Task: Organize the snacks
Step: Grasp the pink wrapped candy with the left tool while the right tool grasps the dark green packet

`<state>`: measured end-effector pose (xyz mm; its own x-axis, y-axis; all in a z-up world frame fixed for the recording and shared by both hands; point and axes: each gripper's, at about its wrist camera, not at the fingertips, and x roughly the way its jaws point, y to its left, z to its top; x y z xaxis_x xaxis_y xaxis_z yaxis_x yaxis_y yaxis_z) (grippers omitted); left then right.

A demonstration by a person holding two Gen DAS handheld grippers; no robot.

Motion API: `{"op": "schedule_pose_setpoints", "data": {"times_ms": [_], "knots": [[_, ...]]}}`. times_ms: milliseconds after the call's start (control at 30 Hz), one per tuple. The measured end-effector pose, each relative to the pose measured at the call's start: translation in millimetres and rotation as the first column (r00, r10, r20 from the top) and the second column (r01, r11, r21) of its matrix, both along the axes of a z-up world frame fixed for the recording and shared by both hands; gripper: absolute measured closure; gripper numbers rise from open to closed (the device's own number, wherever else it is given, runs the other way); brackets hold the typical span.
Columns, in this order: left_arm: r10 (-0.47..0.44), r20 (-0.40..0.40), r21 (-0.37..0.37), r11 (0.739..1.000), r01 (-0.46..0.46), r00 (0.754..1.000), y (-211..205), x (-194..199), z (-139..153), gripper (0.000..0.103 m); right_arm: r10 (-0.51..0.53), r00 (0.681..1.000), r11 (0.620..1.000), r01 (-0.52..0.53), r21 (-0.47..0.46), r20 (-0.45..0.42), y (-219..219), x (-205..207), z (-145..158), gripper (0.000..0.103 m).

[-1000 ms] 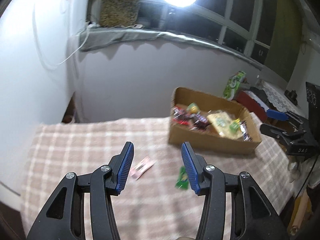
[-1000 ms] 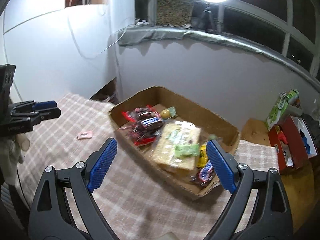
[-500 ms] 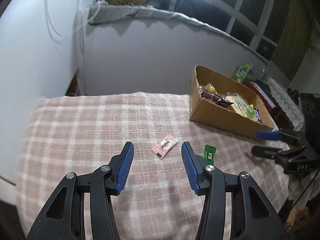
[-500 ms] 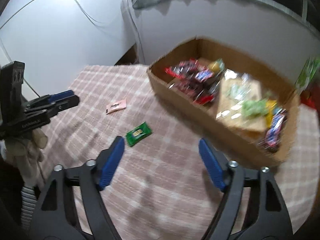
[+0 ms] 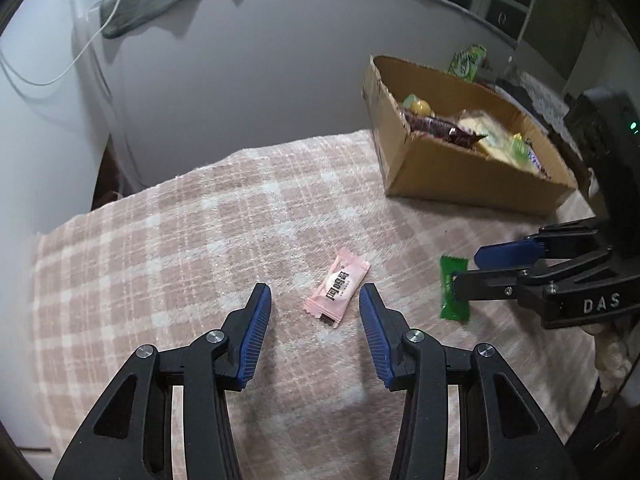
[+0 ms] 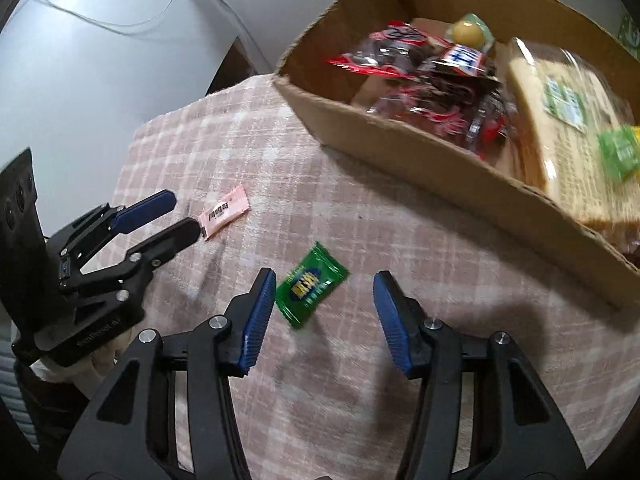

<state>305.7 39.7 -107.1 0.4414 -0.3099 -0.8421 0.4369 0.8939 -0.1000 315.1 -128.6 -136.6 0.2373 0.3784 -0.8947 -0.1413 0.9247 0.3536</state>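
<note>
- My left claw (image 5: 315, 316) hangs wide open over the plaid-covered table (image 5: 160, 264), holding nothing; the pink candy wrapper (image 5: 337, 288) lies flat on the cloth just ahead of the gap between its blue pads (image 5: 256, 340).
- My right claw (image 6: 325, 316) is spread just as wide and also empty; the green snack packet (image 6: 310, 290) lies between its fingers, close to the left pad (image 6: 258, 320), though I cannot tell whether the two touch.
- Only the right wrist view looks down into the cardboard box (image 6: 400, 140): red-and-dark wrapped snacks (image 6: 432, 76), a round yellow sweet (image 6: 466, 32), a large pale bread-like pack (image 6: 560, 120) and a small green packet (image 6: 618, 152) are heaped inside.
- The left wrist view shows the same box (image 5: 460, 176) from the side at the far right of the table, its contents mostly screened by the near wall, and a green pack (image 5: 466, 62) behind it beyond the table.
- Each view catches the other claw from the side: the right claw (image 5: 472, 268) over the green packet (image 5: 453, 294), the left claw (image 6: 180, 220) beside the pink wrapper (image 6: 224, 212).
- Bare cloth lies open between the two wrappers and the box; the table's far edge meets a white wall, its left edge drops beside a pale panel.
- The box's right end is cut off in the right wrist view, and its contents are motion-blurred; the print on the green packet is unreadable.
</note>
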Motion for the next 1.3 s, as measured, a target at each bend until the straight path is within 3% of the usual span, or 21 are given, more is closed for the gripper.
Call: {"op": "schedule_pose_setpoints", "data": {"times_ms": [100, 300, 500, 667, 833, 1067, 1133, 1300], "knots": [[-0.015, -0.001, 0.007, 1.000, 0.015, 1.000, -2, 0, -5, 0.061, 0.013, 1.000, 1.000, -0.013, -0.024, 0.008, 14, -1, 0, 0.056], [-0.047, 0.007, 0.031, 0.998, 0.047, 0.999, -7, -3, -10, 0.064, 0.073, 0.994, 0.982, -0.056, -0.182, 0.087, 46, -6, 0, 0.057], [-0.068, 0.013, 0.053, 0.996, 0.068, 0.998, -17, -1, -13, 0.067, 0.190, 0.974, 0.934, -0.139, -0.330, 0.126, 67, -16, -2, 0.068], [-0.077, 0.017, 0.040, 0.996, 0.076, 0.997, -23, -4, -13, 0.075, 0.204, 0.971, 0.933, -0.153, -0.326, 0.127, 54, -15, 0, 0.070], [-0.068, 0.047, 0.057, 0.996, 0.066, 0.997, -29, -10, -11, 0.075, 0.220, 0.964, 0.936, -0.165, -0.312, 0.151, 46, -12, -2, 0.070], [-0.022, 0.083, 0.058, 0.998, 0.017, 0.996, -39, -1, -18, 0.076, 0.246, 0.938, 0.927, -0.154, -0.343, 0.243, 35, -31, -2, 0.070], [-0.013, 0.093, 0.050, 0.999, 0.008, 0.996, -41, -4, -18, 0.081, 0.244, 0.935, 0.930, -0.150, -0.336, 0.258, 34, -32, -2, 0.070], [-0.002, 0.117, 0.035, 0.999, -0.002, 0.993, -38, -13, -19, 0.085, 0.234, 0.925, 0.937, -0.133, -0.322, 0.298, 33, -36, -3, 0.087]]}}
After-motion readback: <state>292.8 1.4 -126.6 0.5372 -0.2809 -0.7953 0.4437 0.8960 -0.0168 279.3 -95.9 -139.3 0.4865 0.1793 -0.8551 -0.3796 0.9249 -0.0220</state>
